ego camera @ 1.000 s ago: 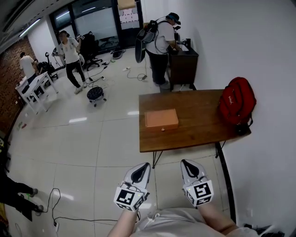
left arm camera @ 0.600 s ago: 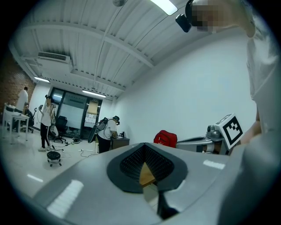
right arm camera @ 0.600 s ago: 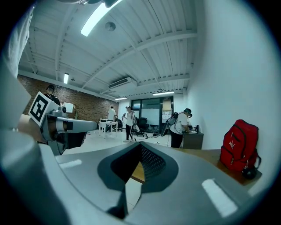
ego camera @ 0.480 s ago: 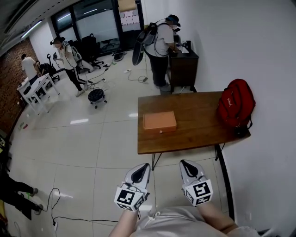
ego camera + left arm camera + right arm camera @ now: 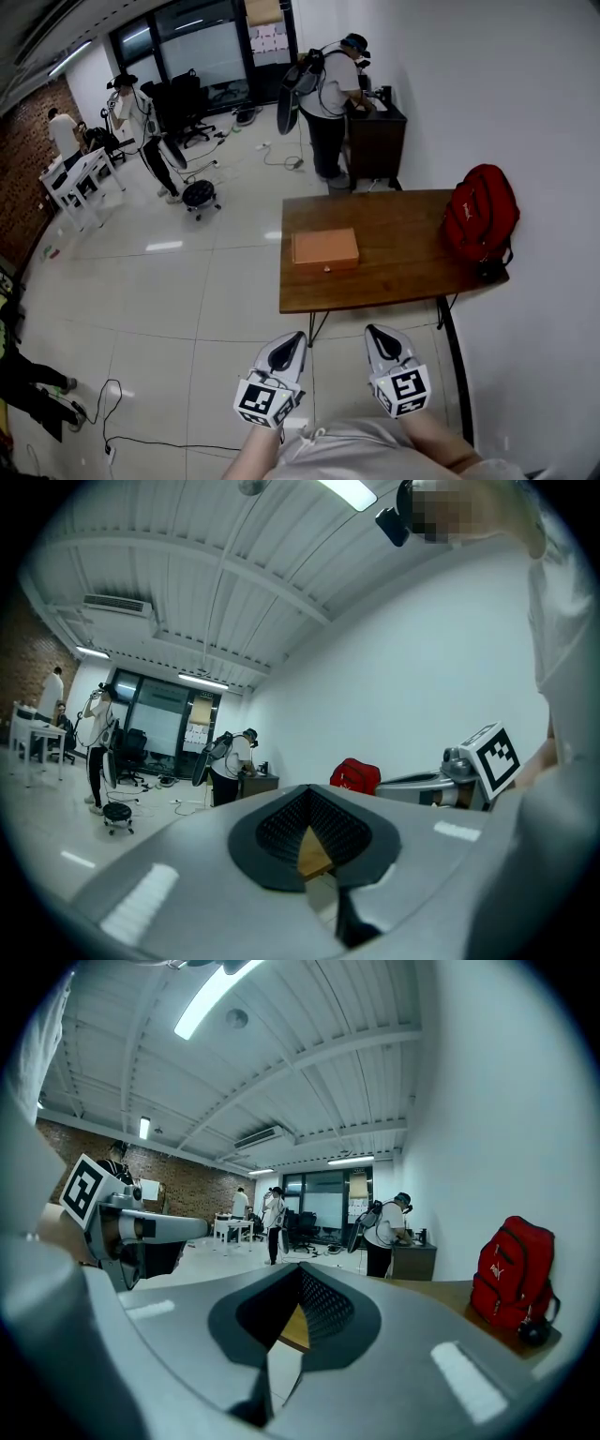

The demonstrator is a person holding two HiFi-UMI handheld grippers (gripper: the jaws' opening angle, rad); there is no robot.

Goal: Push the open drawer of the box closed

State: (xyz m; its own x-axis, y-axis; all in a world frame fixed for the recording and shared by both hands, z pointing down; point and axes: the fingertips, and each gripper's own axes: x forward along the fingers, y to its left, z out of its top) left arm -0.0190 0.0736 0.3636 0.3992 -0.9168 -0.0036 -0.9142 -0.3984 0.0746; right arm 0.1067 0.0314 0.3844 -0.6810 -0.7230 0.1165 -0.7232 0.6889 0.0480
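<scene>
Left tongs [image 5: 292, 337] and right tongs [image 5: 377, 330]: both held low in front of the person's body, side by side, over the tiled floor [image 5: 169, 281] and pointing toward the table [image 5: 403, 267]. Neither touches anything.

Left gripper view: the jaws are clenched, tips meeting, with nothing between them. Only a sliver of the table's wood shows through the slot below the tips. Right gripper view: same reading, jaws clenched tip to tip and empty.

Box [image 5: 324, 248]: flat, orange-brown, lying on the left half of the table, near the edge that faces the person. A small knob [image 5: 326, 269] shows on its near side. From this range I cannot tell how far the drawer stands out. The box is well apart from both tongs.

Red backpack [image 5: 480, 214]: upright at the right end of the table, against the white wall, and apart from the box.

Background: a person [image 5: 328, 89] wearing a pack stands at a dark cabinet [image 5: 375, 141] beyond the table. A black stool [image 5: 197, 193] sits on the open floor.
</scene>
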